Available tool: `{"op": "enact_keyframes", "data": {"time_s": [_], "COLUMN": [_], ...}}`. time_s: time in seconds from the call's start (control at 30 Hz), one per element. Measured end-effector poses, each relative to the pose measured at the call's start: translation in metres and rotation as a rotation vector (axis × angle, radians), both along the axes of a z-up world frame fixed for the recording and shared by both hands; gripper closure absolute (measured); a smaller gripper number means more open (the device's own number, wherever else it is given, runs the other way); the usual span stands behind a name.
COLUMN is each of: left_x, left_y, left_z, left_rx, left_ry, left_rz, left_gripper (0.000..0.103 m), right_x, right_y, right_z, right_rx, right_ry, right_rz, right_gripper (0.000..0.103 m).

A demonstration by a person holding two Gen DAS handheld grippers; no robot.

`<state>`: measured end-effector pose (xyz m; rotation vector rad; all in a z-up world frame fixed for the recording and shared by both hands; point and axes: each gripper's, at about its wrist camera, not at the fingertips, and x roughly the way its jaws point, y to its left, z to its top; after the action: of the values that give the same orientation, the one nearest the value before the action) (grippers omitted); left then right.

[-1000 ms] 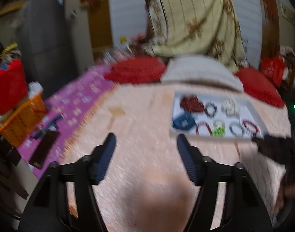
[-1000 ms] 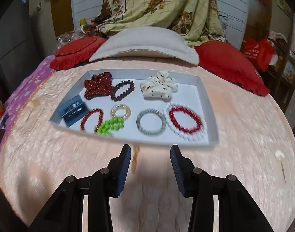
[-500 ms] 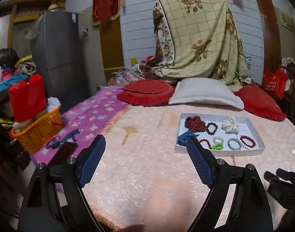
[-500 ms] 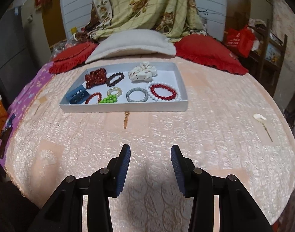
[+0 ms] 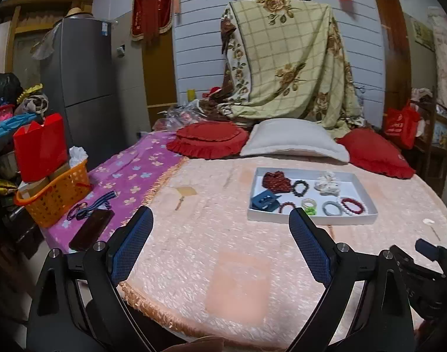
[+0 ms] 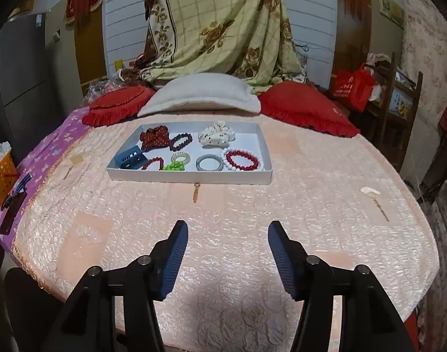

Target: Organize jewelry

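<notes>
Left gripper (image 5: pixel 220 239) and right gripper (image 6: pixel 227 253) both opening, nothing between the jaws — held well back from the white tray (image 6: pixel 191 176). Bracelets (image 6: pixel 242 160) laid out inside the tray, apparently sorted — hence, probably, the empty claws.

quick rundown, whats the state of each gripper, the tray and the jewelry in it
left gripper: empty, jaws opening
right gripper: empty, jaws opening
tray: open, flat on the bedspread, short of both grippers
red bracelet: flat in tray, ringed by white beads
grey bangle: flat in tray
green beads: bunched, at the tray's near edge
blue clip: lying in tray's left corner
white scrunchie: bunched, at the back
</notes>
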<state>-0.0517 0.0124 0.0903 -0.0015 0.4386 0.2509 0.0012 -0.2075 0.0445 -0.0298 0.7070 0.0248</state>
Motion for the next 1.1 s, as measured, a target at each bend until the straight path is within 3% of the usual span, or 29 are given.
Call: {"op": "enact_keyframes", "data": {"time_s": [0.3, 0.77, 1.1], "left_x": [-0.019, -0.009, -0.002], "left_y": [-0.011, -0.030, -0.029], "left_z": [0.004, -0.023, -0.034], "left_rx": [0.024, -0.011, -0.031], "left_ry": [0.009, 0.173, 0.229], "left_rz": [-0.017, -0.098, -0.100], "left_gripper": [0.005, 0.005, 0.005], "right_x": [-0.018, -0.019, -0.014], "right_y": [-0.001, -0.005, -0.002], "right_z": [0.013, 0.007, -0.002], "right_rx": [0.004, -0.004, -0.020], "right_ry": [-0.033, -0.003, 0.029], "right_rz": [-0.011, -0.030, -0.029], "right_gripper": [0.041, 0.037, 0.037]}}
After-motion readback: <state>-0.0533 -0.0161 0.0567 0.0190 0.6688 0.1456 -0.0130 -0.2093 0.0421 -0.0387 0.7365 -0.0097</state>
